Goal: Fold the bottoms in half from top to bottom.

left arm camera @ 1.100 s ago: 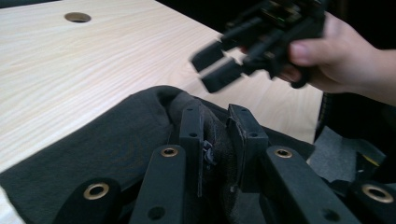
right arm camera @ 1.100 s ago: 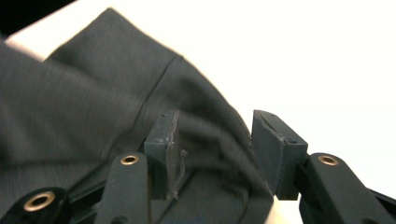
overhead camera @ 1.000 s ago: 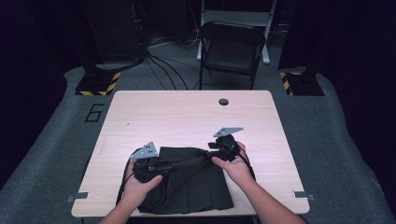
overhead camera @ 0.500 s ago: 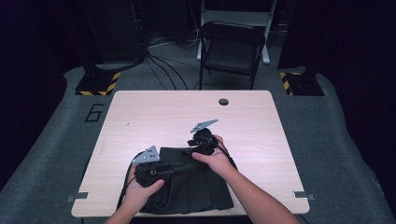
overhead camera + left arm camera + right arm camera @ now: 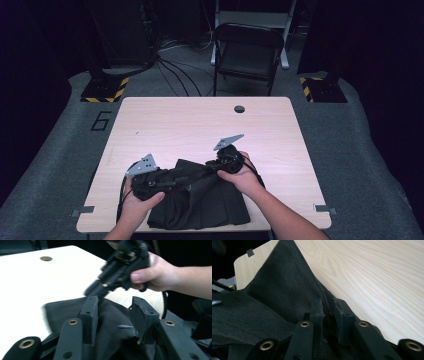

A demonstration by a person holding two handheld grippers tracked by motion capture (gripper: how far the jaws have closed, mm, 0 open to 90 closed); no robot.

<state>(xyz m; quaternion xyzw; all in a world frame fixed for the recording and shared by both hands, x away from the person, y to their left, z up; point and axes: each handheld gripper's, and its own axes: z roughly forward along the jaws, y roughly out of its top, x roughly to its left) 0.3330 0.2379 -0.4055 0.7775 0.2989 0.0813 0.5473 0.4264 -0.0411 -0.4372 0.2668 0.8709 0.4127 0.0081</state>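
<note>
One black garment (image 5: 200, 200) lies at the surface's (image 5: 200, 125) 6 o'clock edge: soft, light, limp. Right gripper (image 5: 328, 307) jaws have just closed, pinching its seamed edge; left gripper (image 5: 116, 317) jaws, just opening, stand spread over cloth. Grasp hems.

we saw a pale wooden bench (image 5: 200, 125) with a round cable hole (image 5: 239, 109) near its far edge. behind it stood a dark folding chair (image 5: 247, 52) on grey carpet (image 5: 65, 165), with black cables (image 5: 175, 70) trailing across the floor to its left. two black bases edged with yellow-and-black hazard stripes (image 5: 105, 90) (image 5: 320, 89) sat beyond the far corners of the bench. a number six (image 5: 101, 120) was marked on the carpet at the left. small grey brackets (image 5: 82, 212) (image 5: 322, 208) sat at the near corners of the bench.
</note>
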